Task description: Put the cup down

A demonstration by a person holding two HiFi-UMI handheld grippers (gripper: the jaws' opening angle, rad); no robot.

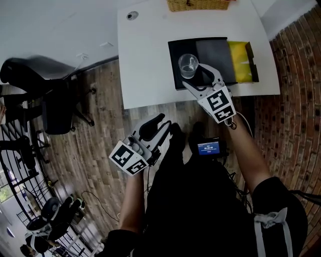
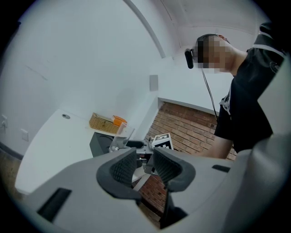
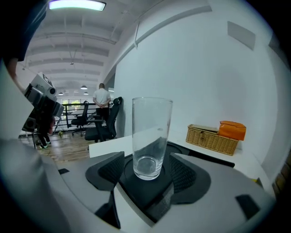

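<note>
A clear empty glass cup (image 1: pixel 188 65) stands upright in a round recess of the black tray (image 1: pixel 210 50) on the white table (image 1: pixel 150 60). My right gripper (image 1: pixel 196 76) reaches over the table's near edge and straddles it. In the right gripper view the cup (image 3: pixel 151 136) rests on the tray (image 3: pixel 136 189) between the wide-apart pads (image 3: pixel 110 172), with a gap on each side, so the right gripper (image 3: pixel 149 174) is open. My left gripper (image 1: pixel 161 123) hangs off the table over the wooden floor; its jaws stand apart with nothing between them (image 2: pixel 144 164). From there the cup (image 2: pixel 120 136) shows far off.
A wicker basket (image 1: pixel 195 5) sits at the table's far edge, with an orange thing (image 3: pixel 232 129) beside it. A yellow-lined box (image 1: pixel 241 60) adjoins the tray's right side. A brick wall (image 1: pixel 296 75) runs on the right. Black office chairs (image 1: pixel 45 95) stand on the floor at left.
</note>
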